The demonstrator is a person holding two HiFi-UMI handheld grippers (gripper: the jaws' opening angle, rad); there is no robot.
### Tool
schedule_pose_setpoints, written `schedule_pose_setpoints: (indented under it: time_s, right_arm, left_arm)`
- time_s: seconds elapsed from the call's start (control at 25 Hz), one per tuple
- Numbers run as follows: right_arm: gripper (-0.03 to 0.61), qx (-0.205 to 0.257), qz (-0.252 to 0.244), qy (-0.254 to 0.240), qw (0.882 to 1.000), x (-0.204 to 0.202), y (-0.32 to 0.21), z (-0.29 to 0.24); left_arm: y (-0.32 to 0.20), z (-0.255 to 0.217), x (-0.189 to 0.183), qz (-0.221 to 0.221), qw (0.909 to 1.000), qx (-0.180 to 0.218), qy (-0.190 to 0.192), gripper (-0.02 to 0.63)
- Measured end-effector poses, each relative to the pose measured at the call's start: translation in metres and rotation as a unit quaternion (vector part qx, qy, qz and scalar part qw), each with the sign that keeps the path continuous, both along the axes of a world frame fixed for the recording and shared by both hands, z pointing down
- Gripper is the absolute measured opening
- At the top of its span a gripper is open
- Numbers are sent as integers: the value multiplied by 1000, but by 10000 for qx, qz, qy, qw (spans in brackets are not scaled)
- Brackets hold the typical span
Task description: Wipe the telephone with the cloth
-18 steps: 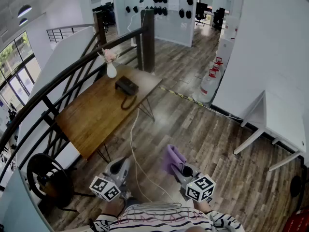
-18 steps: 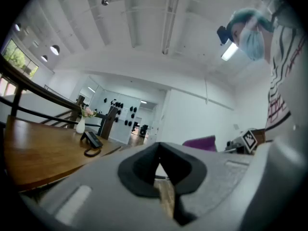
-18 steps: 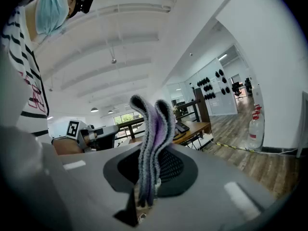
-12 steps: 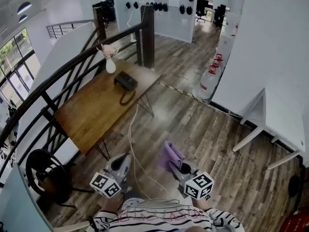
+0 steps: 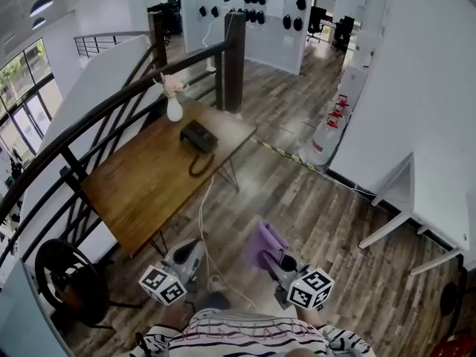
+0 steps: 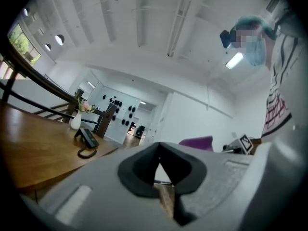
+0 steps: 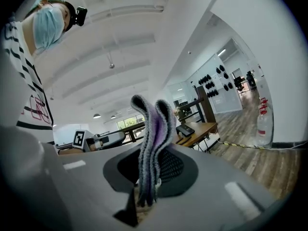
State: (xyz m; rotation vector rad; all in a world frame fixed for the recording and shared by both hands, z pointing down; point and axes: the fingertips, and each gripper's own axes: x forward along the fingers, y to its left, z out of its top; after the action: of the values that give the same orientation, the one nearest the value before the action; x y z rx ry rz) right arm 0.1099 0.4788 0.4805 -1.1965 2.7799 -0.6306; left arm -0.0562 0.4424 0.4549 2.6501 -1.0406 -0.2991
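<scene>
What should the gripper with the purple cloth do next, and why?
Probably step closer and carry the right gripper toward the telephone: the purple cloth is clamped in its jaws, but the telephone sits far off on the wooden table.

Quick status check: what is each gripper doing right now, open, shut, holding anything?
Left gripper: shut, jaw tips together, nothing between them.
Right gripper: shut on the purple cloth.
</scene>
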Motion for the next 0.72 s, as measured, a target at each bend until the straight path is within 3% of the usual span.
schedule_pose_setpoints:
  time_s: [0.4, 0.72]
  right_arm:
    - [43, -62, 350, -55, 9994, -66, -169, -13]
    - [43, -70, 516, 4, 9986, -87, -257, -9]
  left_arm:
    - [-176, -11, -65, 348, 9993, 37, 108, -2]
    - [-268, -1, -93, 469, 9988, -100, 22, -2]
